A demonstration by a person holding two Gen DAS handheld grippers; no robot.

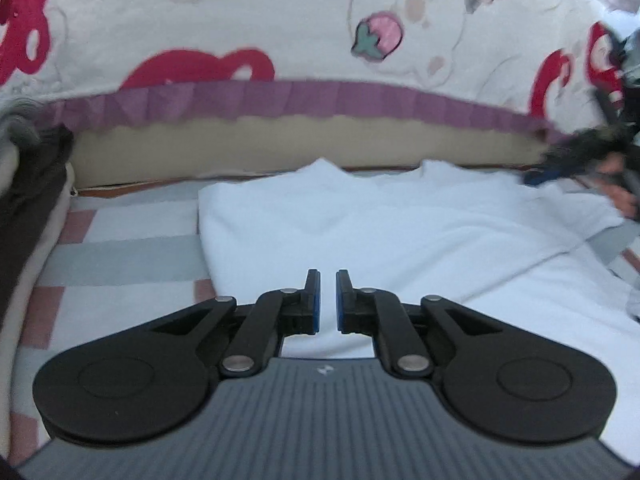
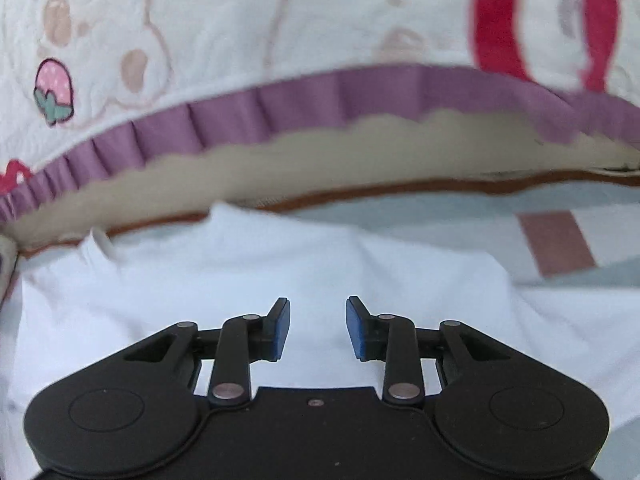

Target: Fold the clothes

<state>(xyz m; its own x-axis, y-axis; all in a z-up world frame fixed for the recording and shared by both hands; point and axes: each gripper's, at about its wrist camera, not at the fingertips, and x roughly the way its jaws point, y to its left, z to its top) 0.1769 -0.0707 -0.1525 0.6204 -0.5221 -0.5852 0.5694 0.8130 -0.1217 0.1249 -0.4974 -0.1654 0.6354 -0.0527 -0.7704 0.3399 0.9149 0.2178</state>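
A white garment (image 1: 360, 232) lies flat on a checked sheet, its left side folded to a straight edge and its collar at the far end. My left gripper (image 1: 328, 300) hovers over its near middle, jaws a narrow gap apart with nothing between them. At the garment's far right corner the right gripper (image 1: 560, 160) shows as a blur, with a hand (image 1: 620, 196) behind it. In the right wrist view the right gripper (image 2: 317, 328) is open and empty just above the white garment (image 2: 280, 264), near its collar end.
A pink, grey and white checked sheet (image 1: 120, 256) covers the bed. Behind the garment rises a white printed quilt (image 1: 280, 20) with a purple ruffle (image 1: 320, 100) over a beige edge (image 1: 280, 148). A dark garment (image 1: 32, 192) lies at the left.
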